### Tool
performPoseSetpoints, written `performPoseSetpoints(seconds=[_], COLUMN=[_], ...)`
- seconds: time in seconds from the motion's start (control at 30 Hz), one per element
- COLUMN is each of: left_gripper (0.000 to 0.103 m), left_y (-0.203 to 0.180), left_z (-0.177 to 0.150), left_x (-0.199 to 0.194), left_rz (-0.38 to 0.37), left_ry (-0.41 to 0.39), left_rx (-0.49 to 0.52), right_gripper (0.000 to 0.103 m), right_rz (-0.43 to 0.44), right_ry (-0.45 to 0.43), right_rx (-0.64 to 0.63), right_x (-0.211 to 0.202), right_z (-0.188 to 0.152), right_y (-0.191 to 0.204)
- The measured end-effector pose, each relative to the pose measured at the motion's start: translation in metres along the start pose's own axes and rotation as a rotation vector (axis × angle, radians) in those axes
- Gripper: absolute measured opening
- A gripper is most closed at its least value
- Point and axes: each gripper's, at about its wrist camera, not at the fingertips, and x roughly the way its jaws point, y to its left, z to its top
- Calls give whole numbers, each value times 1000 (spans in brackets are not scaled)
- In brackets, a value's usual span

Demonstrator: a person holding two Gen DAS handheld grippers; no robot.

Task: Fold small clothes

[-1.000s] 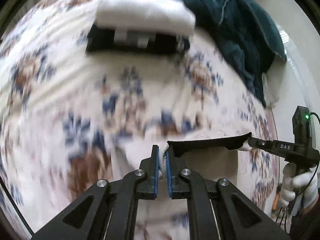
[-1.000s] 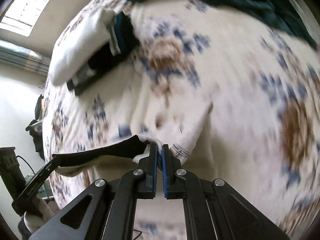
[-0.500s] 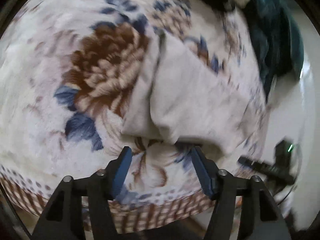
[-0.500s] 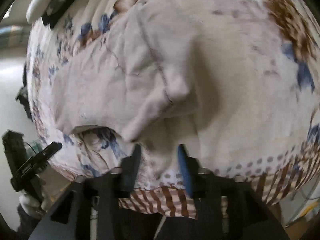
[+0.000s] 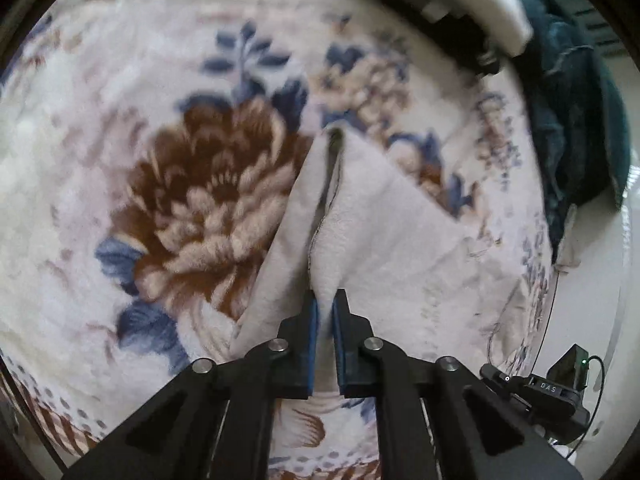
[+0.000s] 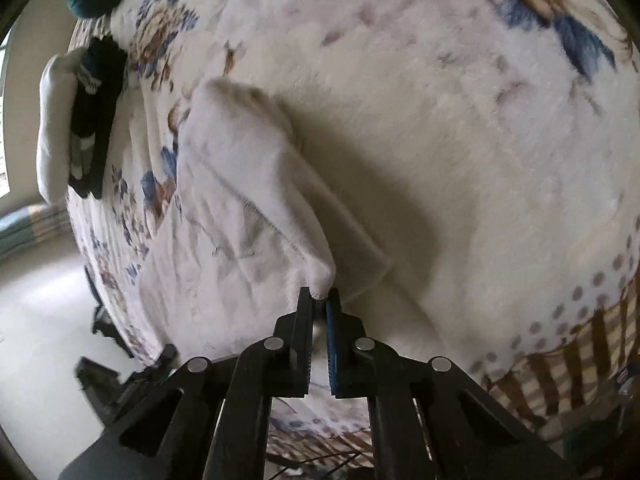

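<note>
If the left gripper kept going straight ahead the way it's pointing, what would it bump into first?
Probably the white garment itself: the left gripper is already shut on its near edge, with the cloth running ahead of the fingers. Under it lies the flowered blanket.

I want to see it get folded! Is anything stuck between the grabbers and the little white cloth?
Nothing visible is. The left gripper and the right gripper are each shut right on an edge of the white garment, which lies on the flowered blanket. The folded clothes pile sits well off to one side.
</note>
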Motion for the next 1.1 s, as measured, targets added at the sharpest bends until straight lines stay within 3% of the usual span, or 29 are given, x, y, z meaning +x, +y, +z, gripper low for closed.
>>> performPoseSetpoints(seconds=[0.1, 0.27, 0.37, 0.43, 0.53, 0.6, 0.63, 0.7, 0.73, 0.8, 0.93, 1.0, 1.1], left_gripper=[5, 5, 5, 7, 19, 42, 48, 52, 52, 52, 52, 52, 52], left_y=[-1, 5, 14, 28, 43, 45, 44, 38, 33, 19, -13, -22, -12], left_z=[-1, -6, -14, -18, -19, -15, -11, 2, 11, 31, 64, 73, 82], left_x=[-23, -41, -29, -4, 5, -6, -13, -24, -29, -30, -8, 14, 50], left_rz=[-17, -16, 22, 13, -20, -36, -45, -46, -51, -72, -95, -63, 38], left_ry=[-46, -58, -21, 80, 148, 113, 91, 38, 12, -25, -52, -34, 17], left_rx=[1, 6, 13, -15, -74, -70, -68, -54, -38, 2, 118, 166, 192], right_gripper=[5, 4, 4, 4, 6, 6, 10, 35, 45, 45, 45, 45, 45], right_rz=[-18, -9, -35, -56, -143, -158, -153, -148, -140, -94, 62, 156, 147], right_ry=[-37, -56, -56, -35, 50, 72, 58, -7, -64, -144, -194, -155, -151], right_rx=[-55, -72, -93, -98, -134, -141, -148, -164, -182, -224, -270, -275, -198], right_x=[-11, -32, -34, -26, -5, -6, -14, -35, -48, -67, -78, -70, -52], right_z=[-12, -28, -32, -31, -23, -19, -17, -13, -10, -3, 25, 42, 68], right_y=[8, 10, 5, -3, -10, -14, -15, -16, -14, -7, 10, 15, 5])
